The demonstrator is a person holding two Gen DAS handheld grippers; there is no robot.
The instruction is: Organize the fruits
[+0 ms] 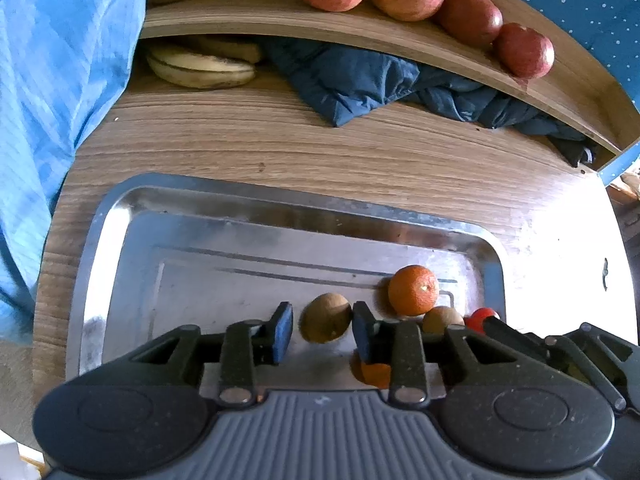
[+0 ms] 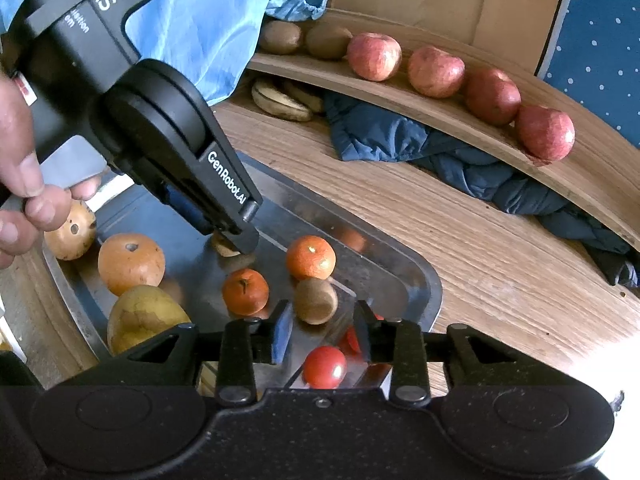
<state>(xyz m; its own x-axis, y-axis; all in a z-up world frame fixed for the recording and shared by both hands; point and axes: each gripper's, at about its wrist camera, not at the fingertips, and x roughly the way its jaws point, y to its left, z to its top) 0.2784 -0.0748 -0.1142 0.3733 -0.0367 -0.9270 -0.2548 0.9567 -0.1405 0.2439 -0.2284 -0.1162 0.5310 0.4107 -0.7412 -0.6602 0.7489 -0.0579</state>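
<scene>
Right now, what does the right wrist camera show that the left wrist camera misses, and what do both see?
Only the right wrist view: a large orange, a yellow-green mango, a spotted tan fruit and the person's hand holding the left gripper.
Only the left wrist view: the steel tray's bare left half.
Both: four red apples on the curved wooden shelf, the brown kiwi between the left gripper's pads, and the dark blue cloth.

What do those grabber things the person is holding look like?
Each tool is black plastic with two round hinge caps, silver pins and a ribbed body. The left tool and the right tool both have flat blue pads on their fingertips. The left one carries white "GenRobot.AI" lettering. A light blue sleeve shows beside them.
</scene>
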